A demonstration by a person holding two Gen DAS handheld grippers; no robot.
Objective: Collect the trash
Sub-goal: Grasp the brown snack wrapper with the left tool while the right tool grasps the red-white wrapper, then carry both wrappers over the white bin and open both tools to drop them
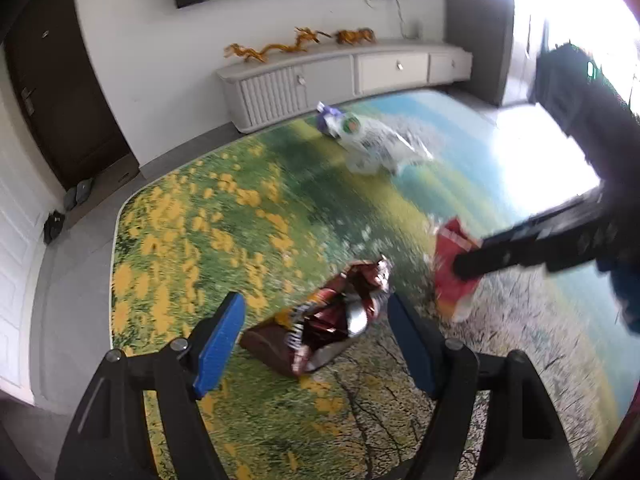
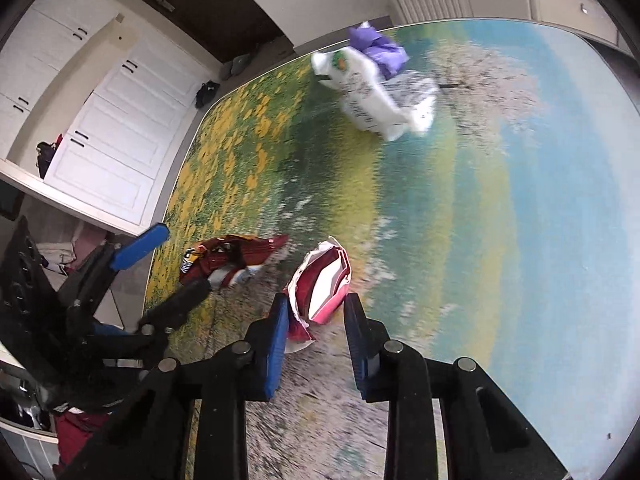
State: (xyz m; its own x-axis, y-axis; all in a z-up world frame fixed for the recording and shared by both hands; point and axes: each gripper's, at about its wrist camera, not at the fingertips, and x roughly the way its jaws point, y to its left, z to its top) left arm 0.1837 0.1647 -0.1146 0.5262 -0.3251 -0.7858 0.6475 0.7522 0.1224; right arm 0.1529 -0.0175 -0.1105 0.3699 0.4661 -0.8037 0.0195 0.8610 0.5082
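Observation:
A crumpled brown foil wrapper lies on the printed carpet between the open blue pads of my left gripper; it also shows in the right wrist view. A red and white paper packet lies on the carpet, its near end between the open pads of my right gripper; whether the pads touch it I cannot tell. The packet also shows in the left wrist view, with the right gripper over it. The left gripper appears at left in the right wrist view. A white plastic bag with purple trash lies farther off.
The carpet shows yellow flowers and blue sky. A low grey cabinet runs along the far wall under a dark screen. A dark door stands at left. White cupboards line the side, with shoes by them.

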